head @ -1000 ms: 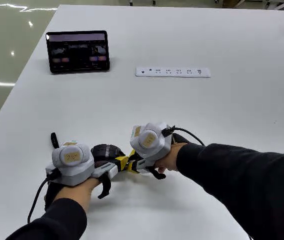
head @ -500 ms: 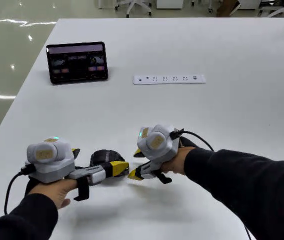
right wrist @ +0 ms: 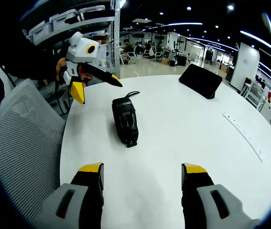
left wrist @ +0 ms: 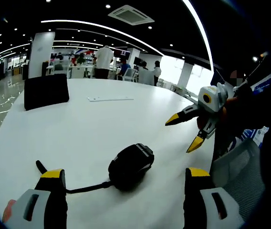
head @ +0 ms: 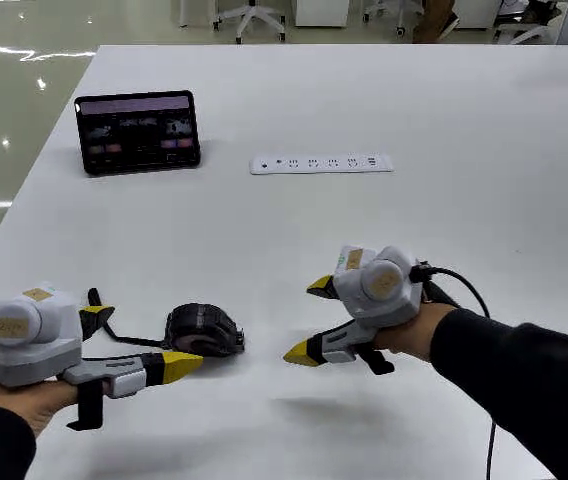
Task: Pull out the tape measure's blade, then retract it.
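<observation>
The black tape measure [head: 202,330] lies on the white table [head: 264,230], blade retracted, and its black wrist strap [head: 129,340] trails to the left. My left gripper [head: 142,338] stands open just left of it, yellow tips on either side of the strap, touching nothing. My right gripper [head: 305,321] is open and empty, a short way to the right of the case. In the left gripper view the tape measure [left wrist: 131,164] sits just ahead of the jaws, with the right gripper [left wrist: 182,134] beyond it. The right gripper view has the tape measure [right wrist: 125,121] further out, near the left gripper [right wrist: 98,92].
A dark tablet [head: 137,132] stands at the back left and a white power strip [head: 321,163] lies behind the middle. The right gripper's cable [head: 464,285] runs back along a sleeve. A mesh chair [right wrist: 21,143] stands by the table's near edge. People move about far behind.
Both grippers have let go of the tape measure and drawn apart, left one leftwards, right one rightwards. The case now lies free on the table. The head camera has shifted.
</observation>
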`<control>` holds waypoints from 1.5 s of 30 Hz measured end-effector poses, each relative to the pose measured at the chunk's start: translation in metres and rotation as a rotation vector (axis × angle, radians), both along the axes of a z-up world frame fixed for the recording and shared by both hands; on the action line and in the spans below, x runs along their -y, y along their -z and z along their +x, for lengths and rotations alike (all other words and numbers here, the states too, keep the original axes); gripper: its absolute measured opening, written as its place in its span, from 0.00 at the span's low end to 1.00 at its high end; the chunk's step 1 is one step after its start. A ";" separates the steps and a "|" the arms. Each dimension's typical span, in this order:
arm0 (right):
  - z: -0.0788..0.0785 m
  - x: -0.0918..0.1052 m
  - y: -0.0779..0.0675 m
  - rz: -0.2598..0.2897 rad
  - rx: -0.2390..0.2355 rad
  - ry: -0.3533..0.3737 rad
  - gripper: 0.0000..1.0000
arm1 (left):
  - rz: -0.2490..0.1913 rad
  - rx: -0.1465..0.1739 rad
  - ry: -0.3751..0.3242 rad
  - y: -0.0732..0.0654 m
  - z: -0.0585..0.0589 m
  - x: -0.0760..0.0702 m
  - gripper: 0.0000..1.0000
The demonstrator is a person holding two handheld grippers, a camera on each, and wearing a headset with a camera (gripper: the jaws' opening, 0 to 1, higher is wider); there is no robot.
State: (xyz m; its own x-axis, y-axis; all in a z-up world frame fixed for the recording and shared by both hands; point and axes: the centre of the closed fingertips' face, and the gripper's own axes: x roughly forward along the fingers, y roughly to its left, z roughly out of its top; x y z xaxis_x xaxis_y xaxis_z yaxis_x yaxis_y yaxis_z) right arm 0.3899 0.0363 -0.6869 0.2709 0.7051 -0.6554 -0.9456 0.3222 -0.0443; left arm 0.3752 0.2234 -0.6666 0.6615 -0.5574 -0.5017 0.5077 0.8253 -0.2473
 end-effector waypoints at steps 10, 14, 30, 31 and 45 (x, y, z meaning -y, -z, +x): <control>-0.007 0.076 -0.012 0.034 0.016 0.128 0.78 | 0.036 0.029 0.024 -0.012 -0.005 -0.021 1.00; -0.011 0.100 -0.017 0.037 0.014 0.163 0.81 | 0.049 0.000 0.032 -0.007 -0.010 -0.026 1.00; -0.038 0.177 -0.019 0.035 -0.008 0.310 0.92 | 0.056 0.005 -0.034 -0.004 -0.034 -0.055 1.00; -0.040 0.180 -0.017 0.037 -0.013 0.320 0.92 | 0.058 0.005 -0.033 -0.004 -0.035 -0.055 1.00; -0.053 0.209 -0.007 -0.003 0.001 0.347 1.00 | 0.067 0.044 -0.031 -0.014 -0.041 -0.065 1.00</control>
